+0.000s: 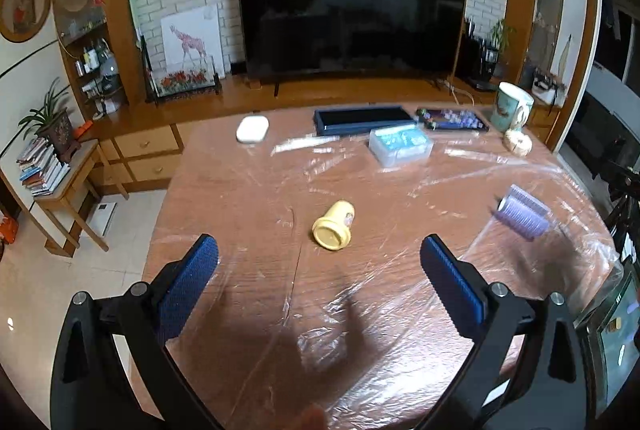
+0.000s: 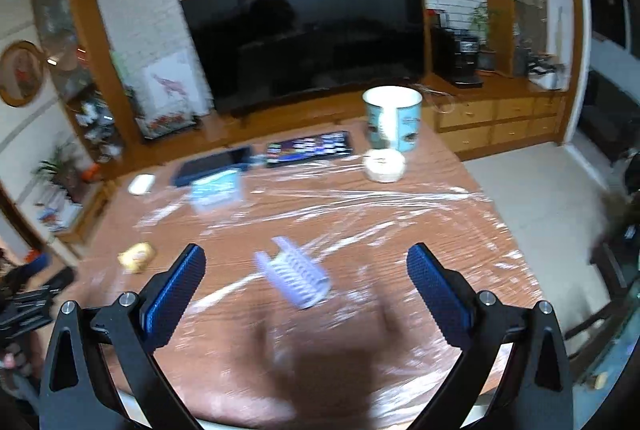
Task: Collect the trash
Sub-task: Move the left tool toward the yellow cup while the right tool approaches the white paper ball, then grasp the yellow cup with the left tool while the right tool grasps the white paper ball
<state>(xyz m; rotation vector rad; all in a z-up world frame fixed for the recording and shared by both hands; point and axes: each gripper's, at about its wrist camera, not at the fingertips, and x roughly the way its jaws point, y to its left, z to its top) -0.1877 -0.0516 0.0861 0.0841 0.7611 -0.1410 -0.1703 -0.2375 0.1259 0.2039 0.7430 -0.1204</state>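
A small yellow cup [image 1: 334,226] lies on its side on the plastic-covered wooden table [image 1: 248,190], ahead of my left gripper [image 1: 320,250], which is open and holds nothing. A lilac ribbed roller [image 1: 522,212] lies to the right of the cup. In the blurred right wrist view the same lilac roller [image 2: 298,276] lies on the table between and just beyond the fingers of my right gripper [image 2: 306,260], which is open and not touching it. The yellow cup [image 2: 136,257] shows at that view's left.
At the table's far side lie a white case [image 1: 252,128], a dark blue tray [image 1: 362,118], a clear plastic box [image 1: 400,144], a dark tablet [image 1: 452,118], a large patterned mug [image 1: 512,106] and a small round white thing [image 1: 518,142]. A television [image 1: 348,10] stands behind.
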